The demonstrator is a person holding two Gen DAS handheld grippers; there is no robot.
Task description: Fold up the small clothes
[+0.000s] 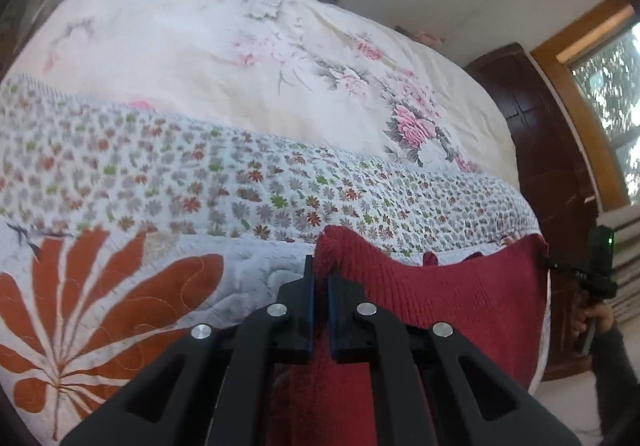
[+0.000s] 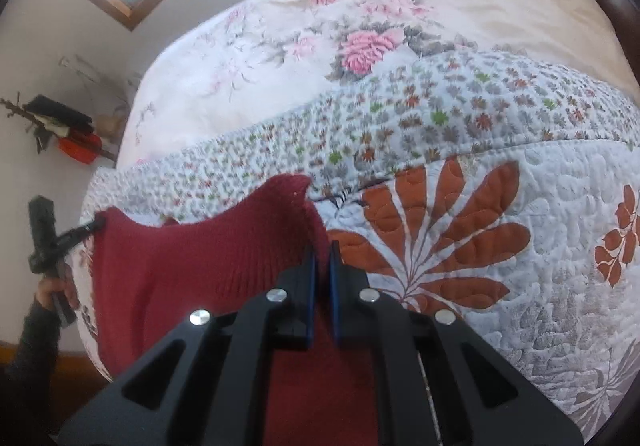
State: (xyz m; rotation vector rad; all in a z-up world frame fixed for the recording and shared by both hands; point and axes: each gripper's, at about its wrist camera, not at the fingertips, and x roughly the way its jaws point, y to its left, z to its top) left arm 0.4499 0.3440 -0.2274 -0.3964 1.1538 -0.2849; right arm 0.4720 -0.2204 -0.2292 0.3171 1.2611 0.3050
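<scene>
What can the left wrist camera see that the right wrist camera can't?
Only the left wrist view shows the dark wooden cabinet beside the bed. Only the right wrist view shows the cluttered shelf on the wall. Both show the red knitted garment pinched at two corners by the left tool and right tool, above the flowered quilt.

Lower half of my red knit sweater (image 1: 460, 298) hidden under my left tongs (image 1: 320, 278), bed (image 2: 560, 246) cut off at frame edge, shelf clutter (image 2: 64, 126) too small to tell

Dark red knit garment (image 1: 460, 294) (floral quilt (image 1: 160, 174) beneath).
</scene>
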